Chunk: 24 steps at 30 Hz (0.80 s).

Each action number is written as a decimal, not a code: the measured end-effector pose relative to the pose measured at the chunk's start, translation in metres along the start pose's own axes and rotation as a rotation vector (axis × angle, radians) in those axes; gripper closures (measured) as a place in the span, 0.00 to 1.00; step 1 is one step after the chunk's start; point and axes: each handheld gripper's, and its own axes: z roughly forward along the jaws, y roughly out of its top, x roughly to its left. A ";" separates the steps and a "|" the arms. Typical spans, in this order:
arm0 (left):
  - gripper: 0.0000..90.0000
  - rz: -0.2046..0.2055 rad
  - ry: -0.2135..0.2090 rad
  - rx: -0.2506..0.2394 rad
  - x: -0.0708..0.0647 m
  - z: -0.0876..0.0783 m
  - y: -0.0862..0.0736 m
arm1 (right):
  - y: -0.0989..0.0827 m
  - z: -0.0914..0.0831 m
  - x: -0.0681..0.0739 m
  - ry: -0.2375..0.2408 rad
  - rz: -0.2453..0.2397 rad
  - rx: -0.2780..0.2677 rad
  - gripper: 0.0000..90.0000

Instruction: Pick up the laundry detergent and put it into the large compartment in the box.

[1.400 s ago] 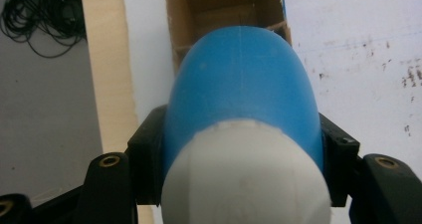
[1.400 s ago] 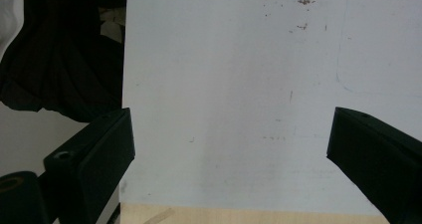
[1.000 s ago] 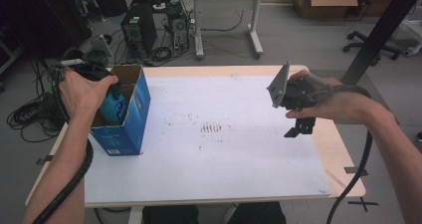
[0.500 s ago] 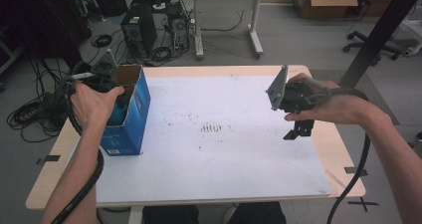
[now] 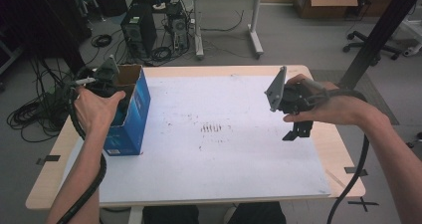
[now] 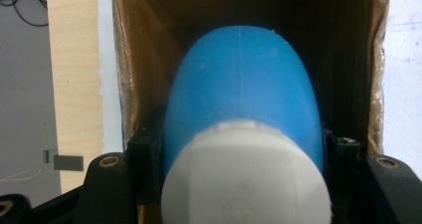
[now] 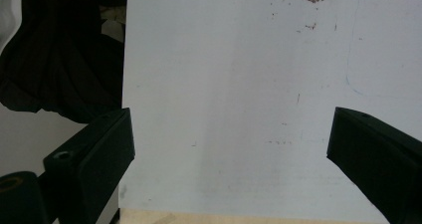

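While the left tongs (image 5: 110, 92) dip nose-down into the open top of a blue cardboard box (image 5: 130, 115) at the left edge of the surface (image 5: 239, 174), their jaws are clamped on the sides of a blue bottle with a white cap (image 6: 244, 134), held bottom-first so it can slide between the brown inner walls. The bottle sits inside the box mouth, cap toward the camera; whether its base has reached the floor of the box cannot be made out. Across the white-covered surface, the right tongs (image 5: 297, 129) hover empty, jaws spread wide and nothing between them, apparently parked well apart from the box to leave the left hand (image 5: 94, 109) room.
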 end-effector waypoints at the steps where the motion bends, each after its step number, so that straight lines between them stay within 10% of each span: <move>1: 0.42 -0.001 0.001 -0.002 0.000 0.000 0.000 | 0.000 0.000 0.000 0.001 0.001 -0.001 0.05; 24: 0.42 0.007 -0.010 -0.007 0.000 0.012 -0.002 | 0.001 0.010 -0.002 0.018 0.000 0.008 0.05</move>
